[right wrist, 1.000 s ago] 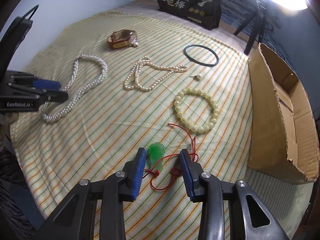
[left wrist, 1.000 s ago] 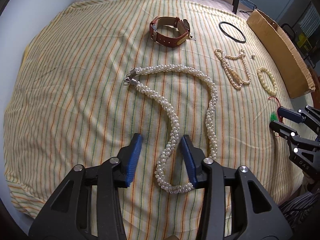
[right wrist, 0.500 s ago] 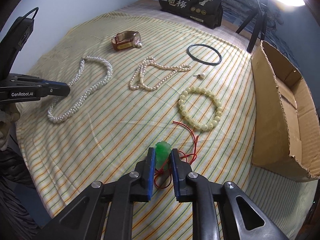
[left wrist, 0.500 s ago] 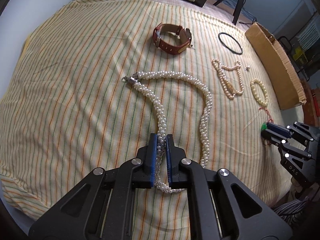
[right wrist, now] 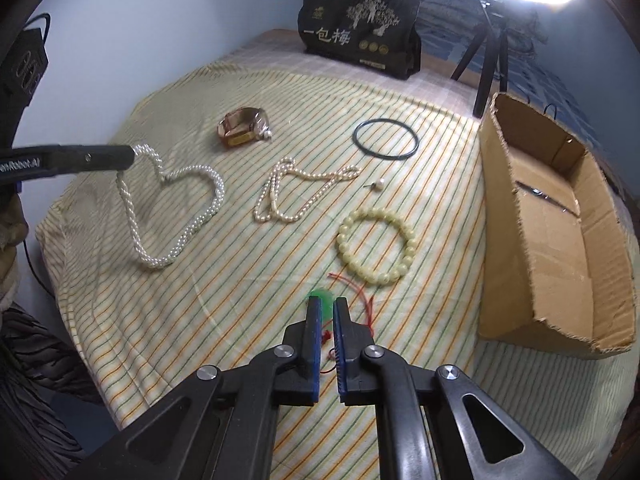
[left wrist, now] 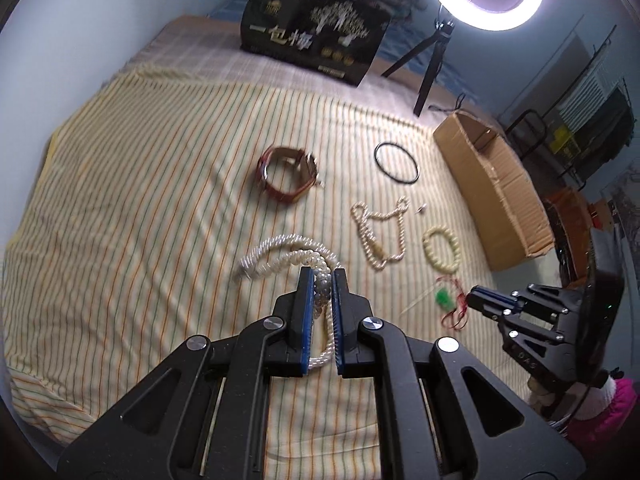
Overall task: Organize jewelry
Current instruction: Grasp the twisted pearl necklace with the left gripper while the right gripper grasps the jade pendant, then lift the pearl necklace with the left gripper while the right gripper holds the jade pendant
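My left gripper (left wrist: 322, 276) is shut on the thick twisted pearl necklace (left wrist: 280, 258) and lifts it; the rest hangs down to the striped cloth, as the right wrist view shows (right wrist: 176, 216). My right gripper (right wrist: 325, 304) is shut on the green pendant (right wrist: 323, 298) with its red cord (right wrist: 366, 300), low over the cloth. The left gripper (right wrist: 120, 158) appears at the left of the right wrist view. The right gripper (left wrist: 476, 296) appears at the right of the left wrist view.
On the cloth lie a brown leather watch (left wrist: 286, 178), a black ring (right wrist: 386, 138), a thin pearl necklace (right wrist: 296, 192), a small pearl stud (right wrist: 376, 185) and a pale bead bracelet (right wrist: 378, 244). An open cardboard box (right wrist: 556, 216) stands at the right. A black bag (right wrist: 360, 36) and ring light tripod stand behind.
Both grippers went from open to shut, the left on the pearl necklace, the right on the green pendant. The left one has since raised the necklace off the cloth.
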Motion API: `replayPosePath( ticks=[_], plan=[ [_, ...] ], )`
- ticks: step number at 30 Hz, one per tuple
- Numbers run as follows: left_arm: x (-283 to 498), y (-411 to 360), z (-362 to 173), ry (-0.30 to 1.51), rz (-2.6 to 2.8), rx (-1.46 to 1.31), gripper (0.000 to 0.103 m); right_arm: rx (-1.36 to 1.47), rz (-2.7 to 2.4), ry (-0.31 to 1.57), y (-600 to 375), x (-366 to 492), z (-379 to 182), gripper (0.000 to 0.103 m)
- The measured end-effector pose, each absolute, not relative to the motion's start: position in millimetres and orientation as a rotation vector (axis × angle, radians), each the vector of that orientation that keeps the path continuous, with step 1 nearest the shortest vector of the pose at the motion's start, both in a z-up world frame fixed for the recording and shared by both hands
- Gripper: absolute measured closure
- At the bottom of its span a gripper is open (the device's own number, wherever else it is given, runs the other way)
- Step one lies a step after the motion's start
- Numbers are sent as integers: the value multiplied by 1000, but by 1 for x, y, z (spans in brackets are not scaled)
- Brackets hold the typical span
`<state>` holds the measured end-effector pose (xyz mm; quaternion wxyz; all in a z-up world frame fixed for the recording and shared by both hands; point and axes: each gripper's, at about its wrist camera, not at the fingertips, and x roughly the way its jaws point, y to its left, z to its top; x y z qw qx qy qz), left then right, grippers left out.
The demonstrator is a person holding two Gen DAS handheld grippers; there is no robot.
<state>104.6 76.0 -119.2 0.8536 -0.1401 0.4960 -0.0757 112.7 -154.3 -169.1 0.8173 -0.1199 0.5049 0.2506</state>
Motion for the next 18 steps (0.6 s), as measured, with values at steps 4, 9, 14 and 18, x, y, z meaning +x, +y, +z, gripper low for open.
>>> replayPosePath(
  ticks=[4,9,14,18],
  plan=[
    [103,76,-119,1043,-161,-296,97,-238,532,1104,-159,114,-178,75],
    [103,74,-123,1058,-155,-277,97,-263,545,1132,-157,115,-193,51],
    [104,75,-124,1055,-146,-272,97,-313,551,1138,-148,120,-205,61],
    [105,77,-126,1059,-140,-271,97,-331,558,1131,-142,123,-206,78]
  ],
)
